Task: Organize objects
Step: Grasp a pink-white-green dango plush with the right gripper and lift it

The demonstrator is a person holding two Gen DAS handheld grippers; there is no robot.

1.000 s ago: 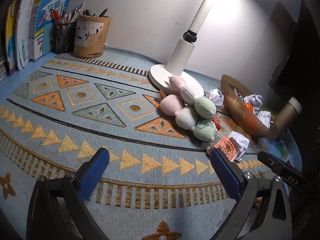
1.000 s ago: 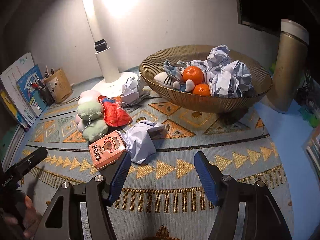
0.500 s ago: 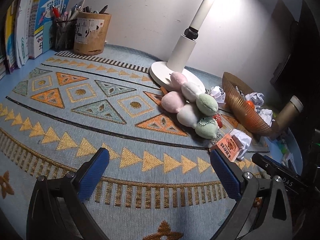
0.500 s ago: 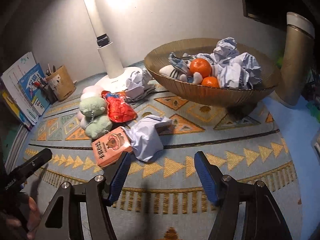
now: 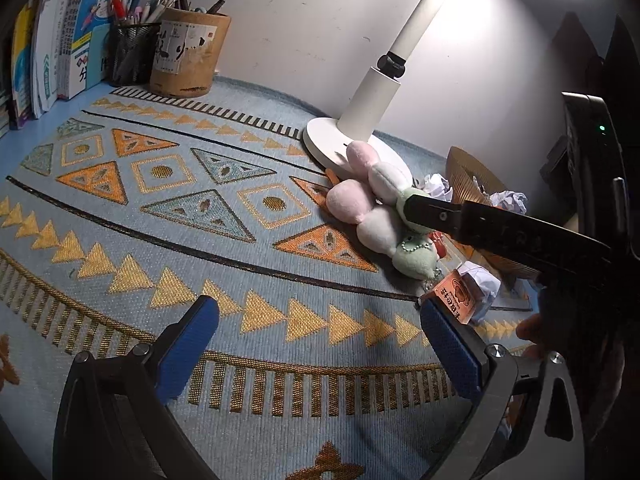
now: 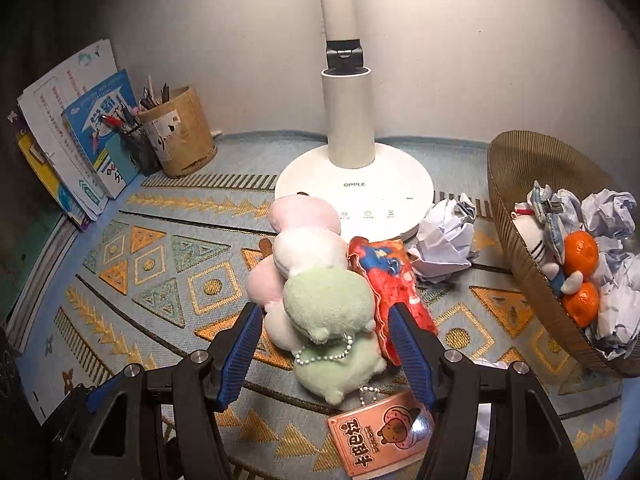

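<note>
A pile of pink, white and green plush toys (image 6: 316, 284) lies on the patterned mat in front of the lamp base (image 6: 356, 196). My right gripper (image 6: 324, 324) is open, its blue pads on either side of the green plush, not squeezing it. A red snack packet (image 6: 390, 280) lies against the plush on the right, and an orange bear-print packet (image 6: 380, 436) lies just below the gripper. In the left wrist view the plush pile (image 5: 376, 208) sits mid-right, partly hidden by the right gripper's dark body. My left gripper (image 5: 316, 332) is open and empty over the mat.
A gold bowl (image 6: 516, 208) at the right holds oranges, crumpled paper and a small toy. A crumpled paper ball (image 6: 444, 240) lies by the lamp base. Pen holders (image 6: 176, 136) and books (image 6: 76, 132) stand at the back left.
My right gripper has swung left from the crumpled paper and bowl to the plush pile and now straddles the green plush. My left gripper barely moved.
</note>
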